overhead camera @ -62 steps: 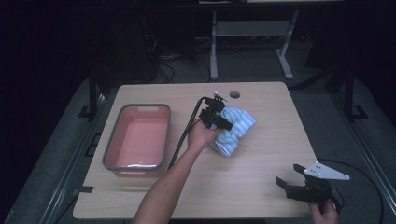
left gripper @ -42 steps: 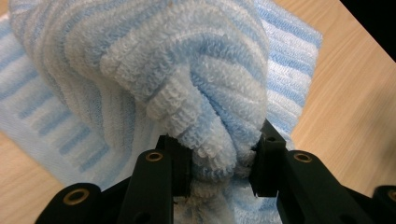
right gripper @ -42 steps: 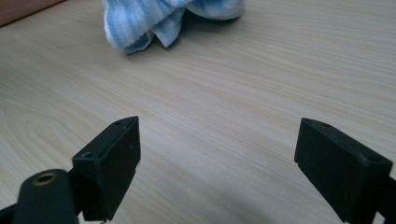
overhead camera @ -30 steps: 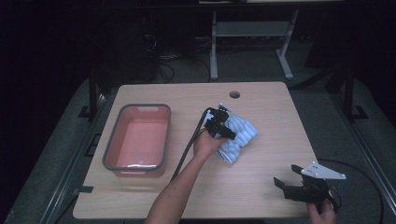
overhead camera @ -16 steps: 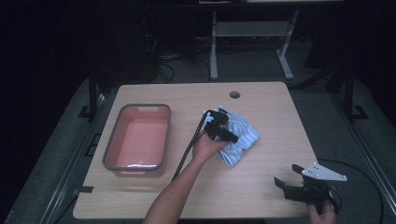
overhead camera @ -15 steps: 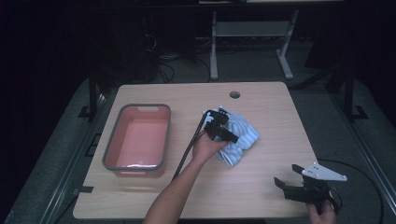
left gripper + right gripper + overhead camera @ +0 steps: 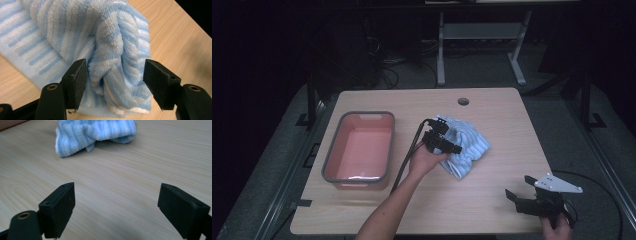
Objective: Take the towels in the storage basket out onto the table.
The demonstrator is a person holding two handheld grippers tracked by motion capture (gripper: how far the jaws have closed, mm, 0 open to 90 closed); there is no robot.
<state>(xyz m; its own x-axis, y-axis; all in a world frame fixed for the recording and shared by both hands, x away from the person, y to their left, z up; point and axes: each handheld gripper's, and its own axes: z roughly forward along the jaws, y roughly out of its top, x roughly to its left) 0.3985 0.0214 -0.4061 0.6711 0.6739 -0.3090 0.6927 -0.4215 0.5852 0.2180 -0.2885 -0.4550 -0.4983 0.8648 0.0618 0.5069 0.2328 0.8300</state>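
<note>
Dark floor and a tangle of cables surround a pale wooden table (image 7: 492, 200), with a metal stand behind its far edge. On the left half of the table sits a pink tub (image 7: 362, 150) with a grey rim, long side running near to far. Right of it, close to the middle of the table, lies a crumpled towel (image 7: 467, 145) with blue and white stripes, bunched into a soft heap with one fold standing up.

From the near edge a bare forearm reaches in to the left gripper (image 7: 452, 145), which sits at the left side of the towel, between it and the tub, its cable trailing back towards the near edge. In the left gripper view the raised fold of the towel (image 7: 117, 62) stands between the two black jaws; the left jaw lies against the cloth, while the right jaw stands clear of it with a gap showing. The jaws have just been opening, so the fold is released rather than pinched.

At the near right corner of the table a hand holds the right gripper (image 7: 518, 197), well apart from the towel. Its jaws are spread wide over bare wood with nothing between them; in the right gripper view the towel (image 7: 95, 132) lies farther off on the tabletop.
</note>
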